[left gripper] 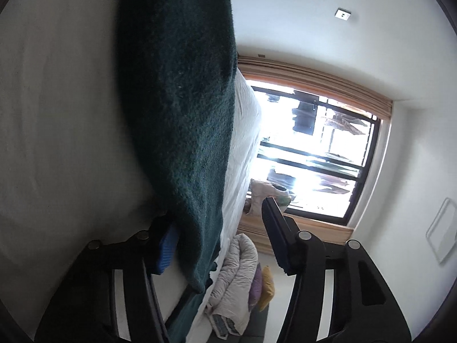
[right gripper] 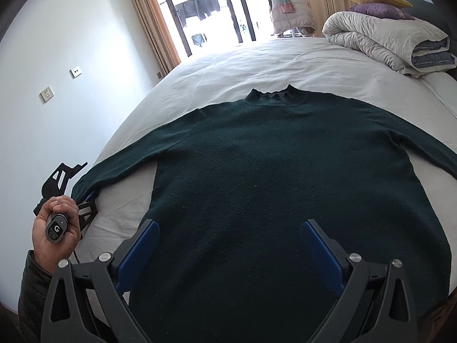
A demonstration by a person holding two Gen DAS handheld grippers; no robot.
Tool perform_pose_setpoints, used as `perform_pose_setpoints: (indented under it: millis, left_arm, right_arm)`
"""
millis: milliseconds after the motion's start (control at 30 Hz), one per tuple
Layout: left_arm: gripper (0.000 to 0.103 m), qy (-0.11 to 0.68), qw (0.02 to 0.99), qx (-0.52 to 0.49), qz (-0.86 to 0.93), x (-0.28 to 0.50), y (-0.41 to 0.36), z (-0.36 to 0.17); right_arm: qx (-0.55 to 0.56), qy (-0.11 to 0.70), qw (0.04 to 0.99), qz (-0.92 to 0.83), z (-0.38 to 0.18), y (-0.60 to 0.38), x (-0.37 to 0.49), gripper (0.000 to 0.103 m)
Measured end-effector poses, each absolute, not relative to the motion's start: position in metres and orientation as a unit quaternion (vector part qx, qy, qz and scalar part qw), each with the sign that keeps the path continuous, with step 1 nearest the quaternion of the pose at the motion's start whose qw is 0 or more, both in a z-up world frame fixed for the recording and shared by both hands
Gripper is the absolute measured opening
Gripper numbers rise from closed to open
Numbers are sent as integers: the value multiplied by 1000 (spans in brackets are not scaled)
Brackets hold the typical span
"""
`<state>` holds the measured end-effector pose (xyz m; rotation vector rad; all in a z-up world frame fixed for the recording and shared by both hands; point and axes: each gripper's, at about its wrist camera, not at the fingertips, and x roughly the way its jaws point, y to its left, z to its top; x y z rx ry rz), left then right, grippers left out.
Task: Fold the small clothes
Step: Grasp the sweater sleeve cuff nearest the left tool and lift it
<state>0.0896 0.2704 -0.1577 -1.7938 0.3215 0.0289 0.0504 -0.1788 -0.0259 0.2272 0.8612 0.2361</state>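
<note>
The jaws of the left gripper (left gripper: 220, 228) stood partly apart, with the cuff of the dark green woolly sweater (right gripper: 285, 177) between them. One blue pad touched the wool. The other jaw stood clear of it, so the cuff was not pinched yet. The jaws of the right gripper (right gripper: 228, 245) were wide apart with nothing in them. They hung just above the bottom part of the sweater.

The sweater lay flat on the white bed (right gripper: 228, 63), front up, neck pointing away from the right jaws. Both sleeves were spread out to the sides. Nothing looked folded yet, so I think the job was only starting. The sleeves and body were all left to fold.

The person's left hand (right gripper: 55, 228) held its gripper rolled on its side, low at the edge of the bed, beside the sleeve end. The right gripper pointed down and forward over the sweater.
</note>
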Motion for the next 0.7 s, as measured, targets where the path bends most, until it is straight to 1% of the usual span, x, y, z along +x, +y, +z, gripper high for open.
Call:
perform_pose_setpoints:
  millis: [200, 400, 467, 500, 533, 567, 600, 700]
  left_arm:
    - [53, 86, 588, -803, 38, 74, 283, -156]
    - [53, 75, 605, -791, 57, 66, 301, -148]
    - [40, 94, 625, -772, 59, 69, 306, -144]
    - [27, 108, 638, -760, 67, 71, 301, -146]
    - [20, 113, 646, -751, 74, 68, 306, -144]
    - [15, 121, 651, -745, 83, 66, 310, -144]
    - [7, 127, 655, -739, 93, 67, 312, -144]
    - [6, 135, 681, -711, 113, 65, 322, -130]
  right_arm:
    - [118, 416, 894, 115, -30, -184, 52, 102]
    - [125, 409, 898, 107, -29, -195, 52, 102]
    - [128, 409, 897, 105, -31, -200, 53, 101]
    - [129, 408, 898, 104, -31, -202, 53, 101]
    - [131, 408, 898, 104, -32, -204, 54, 100]
    - [134, 408, 897, 104, -33, -206, 55, 99]
    - [136, 408, 897, 104, -34, -208, 55, 99]
    - [145, 404, 898, 101, -37, -218, 55, 97]
